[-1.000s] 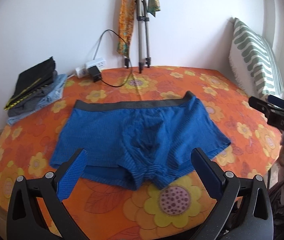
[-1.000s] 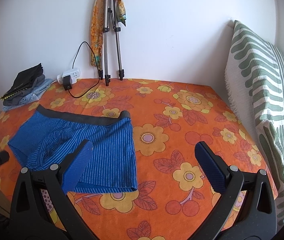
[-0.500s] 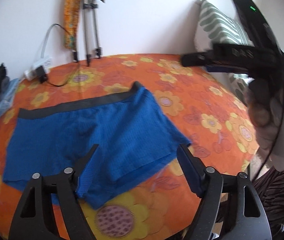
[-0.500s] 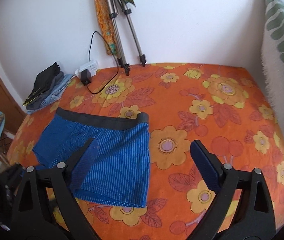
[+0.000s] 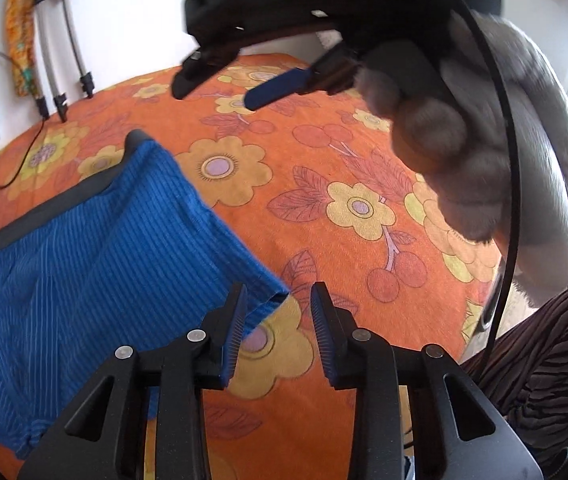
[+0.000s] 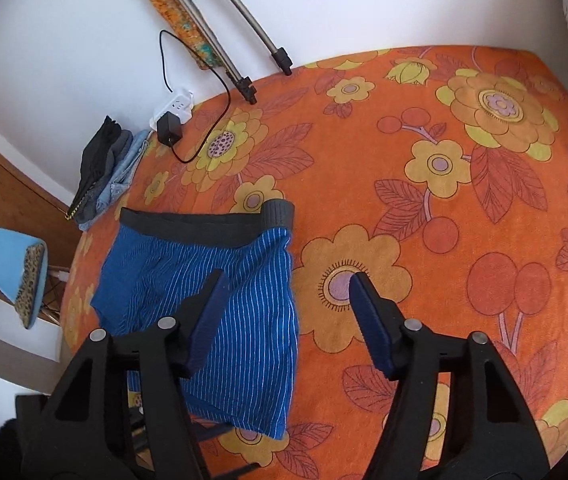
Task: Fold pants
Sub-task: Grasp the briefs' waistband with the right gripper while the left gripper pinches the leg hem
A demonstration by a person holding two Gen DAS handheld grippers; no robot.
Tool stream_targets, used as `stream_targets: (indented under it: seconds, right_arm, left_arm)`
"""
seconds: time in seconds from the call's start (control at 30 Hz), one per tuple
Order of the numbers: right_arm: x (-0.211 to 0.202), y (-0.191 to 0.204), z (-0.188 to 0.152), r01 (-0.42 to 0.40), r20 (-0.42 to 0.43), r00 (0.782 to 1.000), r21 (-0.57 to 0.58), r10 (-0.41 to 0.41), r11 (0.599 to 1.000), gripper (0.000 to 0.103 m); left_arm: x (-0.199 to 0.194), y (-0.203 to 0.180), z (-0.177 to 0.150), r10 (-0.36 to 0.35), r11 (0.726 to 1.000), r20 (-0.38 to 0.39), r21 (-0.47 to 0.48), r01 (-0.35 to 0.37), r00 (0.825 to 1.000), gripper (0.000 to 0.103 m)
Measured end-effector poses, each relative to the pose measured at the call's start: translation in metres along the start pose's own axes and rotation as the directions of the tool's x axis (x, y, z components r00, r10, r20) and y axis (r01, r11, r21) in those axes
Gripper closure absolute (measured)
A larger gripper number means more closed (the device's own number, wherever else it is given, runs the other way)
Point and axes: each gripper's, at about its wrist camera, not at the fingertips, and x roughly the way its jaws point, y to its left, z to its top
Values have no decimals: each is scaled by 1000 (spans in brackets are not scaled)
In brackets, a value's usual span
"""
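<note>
Blue striped boxer shorts (image 5: 84, 256) with a dark grey waistband lie flat on the orange flowered cover (image 5: 323, 184). They show in the right wrist view (image 6: 220, 292) too. My left gripper (image 5: 278, 312) is open with a narrow gap, low at the shorts' near right leg corner, which lies between the fingertips. My right gripper (image 6: 285, 304) is open, hovering over the shorts' right edge. It also shows from the left wrist view (image 5: 244, 72), high above the bed, held in a grey gloved hand.
Tripod legs (image 6: 244, 80), a white power strip with a black adapter (image 6: 170, 120) and a stack of folded clothes (image 6: 104, 168) stand along the far wall. A blue chair (image 6: 16, 276) stands off the bed's left side.
My left gripper has moved right and down to the shorts' right leg corner and narrowed its jaws. My right gripper has risen and moved over the shorts' right edge.
</note>
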Motion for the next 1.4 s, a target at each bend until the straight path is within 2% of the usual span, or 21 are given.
stream_targets:
  seconds: [0.17,0.33,0.37,0.4,0.47,0.5,0.63,0.83,1.13,1.17,1.3,1.37,1.4]
  right_arm:
    - [8,-16,9,-46,-15,999,45,46,998,37]
    - [23,-26,15,-75,-43,996,71,78,995,38]
    - [26,-27,16,-80,-49,995,72,84,994,38]
    - [30,-27,16,-85,-56,994,74,90,994,38]
    - [36,-27,17,-95,-68,993,78,101,992,38]
    - [40,-27,18,-102,-75,991,80,108,992,38]
    - [53,-26,20,-104,-96,989,71,111,992,38]
    - [74,-27,22,-101,-129,986,65,109,993,39]
    - [91,-21,30,-117,-144,982,45,123,992,45]
    - [93,-20,30,-122,-149,981,43,127,992,47]
    - [100,-17,30,-148,-172,973,54,155,987,69]
    - [102,-15,30,-151,-173,972,60,160,987,84]
    - [101,-13,30,-149,-169,973,62,157,987,85]
  left_arm:
    - [14,-10,4,57,996,-24,65,-55,998,72]
    - [24,-12,2,81,994,-48,83,-77,996,73]
    - [25,-12,2,88,993,-49,86,-84,995,75]
    - [26,-11,2,95,992,-49,89,-91,994,82]
    - [28,-10,2,104,991,-47,93,-99,993,88]
    - [29,-9,1,103,991,-46,91,-98,994,92]
    - [27,-1,1,79,995,-31,55,-78,996,98]
    - [10,13,5,47,999,14,-21,-47,999,99]
    - [0,17,9,-2,999,40,-52,4,999,99]
    - [-3,16,9,-4,999,44,-49,6,999,99]
    - [-11,16,8,-14,999,55,-47,17,998,99]
    - [-18,16,7,-15,998,66,-52,18,998,99]
    - [-21,17,7,-15,998,71,-54,19,997,99]
